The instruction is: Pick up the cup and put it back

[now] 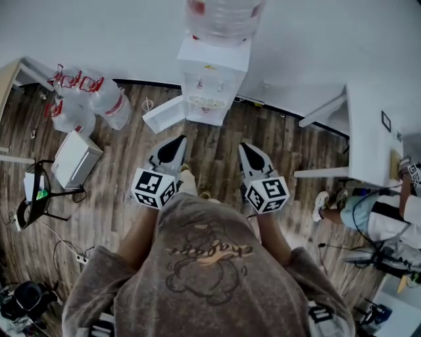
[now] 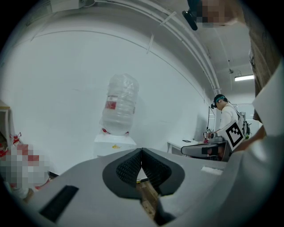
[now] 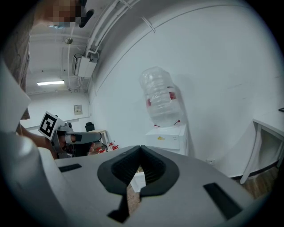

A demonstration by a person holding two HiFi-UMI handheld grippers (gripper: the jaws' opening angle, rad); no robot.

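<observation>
You stand facing a white water dispenser (image 1: 209,79) that sits against the wall (image 1: 99,33), with a big clear bottle (image 1: 220,20) on top of it. You hold one gripper in each hand, both out in front of you over the wood floor (image 1: 217,148) and both aimed at the dispenser.

Left gripper (image 1: 179,139): in the left gripper view the jaws are pressed together, with the ribbed pads meeting at the tip (image 2: 141,150) and nothing between them. Right gripper (image 1: 245,146): same, the tips meet (image 3: 141,147) and it's empty. The two grippers are near each other, side by side, not touching.

The cup (image 1: 148,104): a small clear thing that looks like it stands on the floor just left of the dispenser, beside the dispenser's swung-open white door (image 1: 164,113). It's too small to be sure. It's well apart from both grippers, and neither gripper view shows it.

Both gripper views show the dispenser (image 2: 114,144) (image 3: 167,137) and the bottle (image 2: 119,104) (image 3: 160,102) straight ahead.

To your left there are plastic bags with red print (image 1: 85,95) and a white box (image 1: 75,158) on the floor. To your right there's a white table (image 1: 371,131), with another person (image 1: 378,217) near it.
</observation>
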